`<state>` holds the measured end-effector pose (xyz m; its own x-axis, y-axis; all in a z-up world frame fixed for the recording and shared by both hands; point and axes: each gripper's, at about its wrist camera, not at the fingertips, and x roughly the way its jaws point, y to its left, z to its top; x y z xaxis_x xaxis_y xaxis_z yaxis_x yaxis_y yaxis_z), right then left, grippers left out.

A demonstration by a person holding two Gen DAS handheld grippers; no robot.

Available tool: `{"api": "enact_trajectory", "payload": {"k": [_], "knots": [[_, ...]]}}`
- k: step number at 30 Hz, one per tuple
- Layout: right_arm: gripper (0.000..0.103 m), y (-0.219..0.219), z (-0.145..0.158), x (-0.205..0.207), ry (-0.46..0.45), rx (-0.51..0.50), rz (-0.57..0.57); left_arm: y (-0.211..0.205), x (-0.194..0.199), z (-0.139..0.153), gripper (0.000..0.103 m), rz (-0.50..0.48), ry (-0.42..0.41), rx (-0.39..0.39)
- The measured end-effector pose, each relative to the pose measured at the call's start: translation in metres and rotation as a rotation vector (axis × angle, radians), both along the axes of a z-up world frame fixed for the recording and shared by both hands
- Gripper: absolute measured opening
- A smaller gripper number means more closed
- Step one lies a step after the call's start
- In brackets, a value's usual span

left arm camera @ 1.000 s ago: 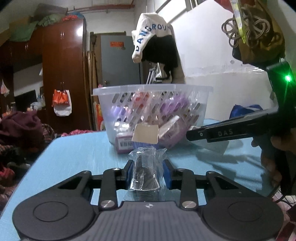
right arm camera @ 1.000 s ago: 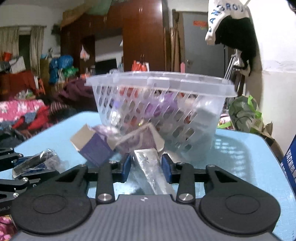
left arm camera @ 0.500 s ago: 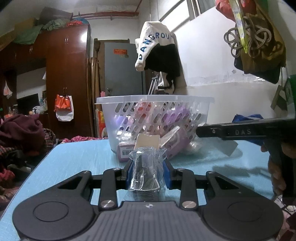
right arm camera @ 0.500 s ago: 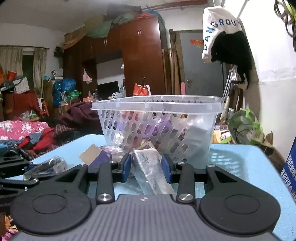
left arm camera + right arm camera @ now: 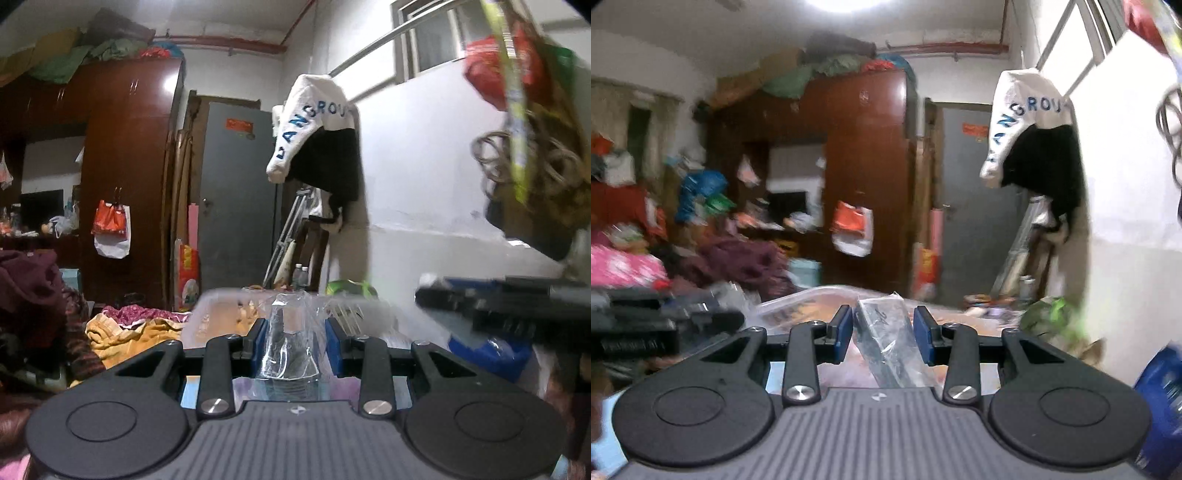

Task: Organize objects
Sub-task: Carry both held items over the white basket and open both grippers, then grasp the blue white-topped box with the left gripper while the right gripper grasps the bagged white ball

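My left gripper [image 5: 293, 341] is shut on a clear plastic packet with a dark item inside [image 5: 291, 347], held up at the rim of the white basket [image 5: 221, 306]. My right gripper [image 5: 882, 334] is shut on a clear-wrapped dark flat packet [image 5: 886, 339], also raised to the height of the basket's rim [image 5: 798, 301]. The right gripper shows blurred at the right of the left wrist view [image 5: 509, 306]; the left gripper shows blurred at the left of the right wrist view [image 5: 653, 325]. The basket's contents are mostly hidden behind the grippers.
A blue bag [image 5: 491, 350] lies at the right by the white wall. Clothes hang on the wall rail [image 5: 317, 129]. A wardrobe [image 5: 864, 177], a grey door [image 5: 236, 192] and piles of clothes [image 5: 33, 295] fill the room behind.
Both grippers have risen from table height to the basket's rim, each keeping its packet. The basket's side and the boxes at its foot have dropped out of sight.
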<state>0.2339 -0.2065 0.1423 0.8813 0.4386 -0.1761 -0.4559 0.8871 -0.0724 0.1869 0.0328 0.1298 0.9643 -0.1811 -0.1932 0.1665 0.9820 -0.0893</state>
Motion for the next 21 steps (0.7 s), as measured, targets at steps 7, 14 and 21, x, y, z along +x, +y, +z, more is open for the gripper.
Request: {"api": "enact_trajectory", "payload": {"k": [7,14,21], "knots": [[0.044,0.031,-0.006,0.077,0.011,-0.188,-0.068,-0.015,0.100,0.000,0.042,0.064,0.117,0.011],[0.103,0.004,-0.012,0.044,-0.017,-0.061,-0.002,-0.008,0.075,-0.017,0.077,0.044,0.099,0.004],[0.103,-0.028,-0.063,-0.010,0.107,-0.010,0.097,-0.025,-0.023,-0.073,0.084,0.007,0.055,0.154]]}}
